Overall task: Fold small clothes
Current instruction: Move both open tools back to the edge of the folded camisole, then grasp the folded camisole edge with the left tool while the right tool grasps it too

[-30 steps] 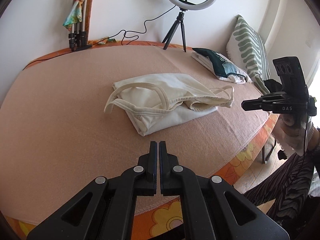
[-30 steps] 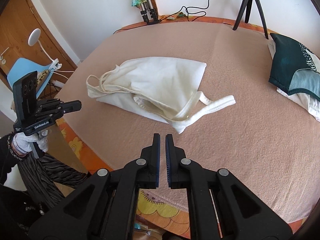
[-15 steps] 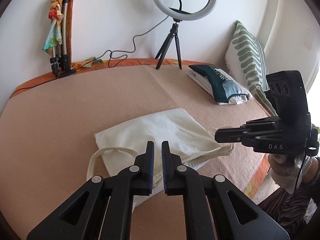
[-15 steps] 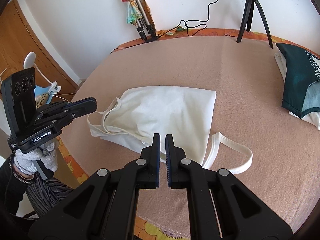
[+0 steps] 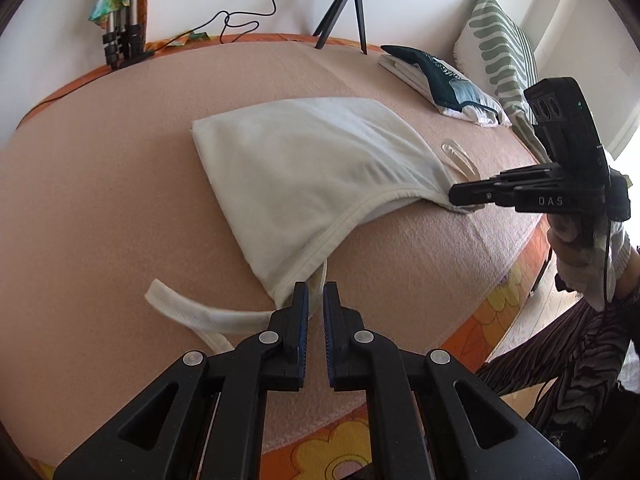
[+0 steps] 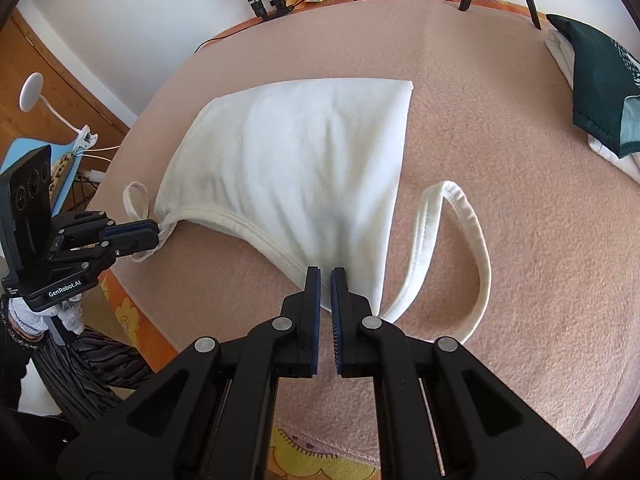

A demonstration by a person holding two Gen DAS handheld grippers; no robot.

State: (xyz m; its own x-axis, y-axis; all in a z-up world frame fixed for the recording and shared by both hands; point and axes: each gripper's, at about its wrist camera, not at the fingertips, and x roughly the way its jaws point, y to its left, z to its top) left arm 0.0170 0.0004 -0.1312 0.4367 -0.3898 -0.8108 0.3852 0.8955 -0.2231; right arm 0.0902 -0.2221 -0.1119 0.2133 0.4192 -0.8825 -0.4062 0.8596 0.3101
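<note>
Centre frame in both wrist views: cream-white cotton tank top (image 5: 316, 176) (image 6: 304, 168), folded, lying flat on the peach fleece blanket (image 5: 100, 208) (image 6: 500, 128) covering the bed.

Left tool (image 5: 315, 300) (image 6: 154, 234): own view shows it low at the bottom centre, fingers nearly together with a thin gap, the garment's lower corner and a strap root sitting in that gap. Right wrist view shows the same tool at the left edge, tips clamped on the bunched shoulder corner. Pinching the top.

Right tool (image 6: 325, 280) (image 5: 454, 195): own view, bottom centre, blue-padded fingers (image 6: 313, 288) close with a narrow slot, fabric corner running into the slot. Left wrist view shows it mid-right, tips closed on the opposite shoulder corner. Also pinching the top.

Neckline hem between the two tools curves in a shallow arc, resting on the blanket.

Loose wide strap loop (image 6: 460, 264) (image 5: 188, 312) lies flat on the blanket: lower right of the right wrist view, lower left of the left wrist view. Thinner strap loop (image 6: 134, 200) sticks out beside the left tool.

Upper right of both views: dark-green and white folded clothes stack (image 5: 440, 80) (image 6: 596, 92), well apart from the top. Green-patterned white pillow (image 5: 500, 52) behind it. Black tripod (image 5: 348, 12) at the top edge, by the wall.
</note>
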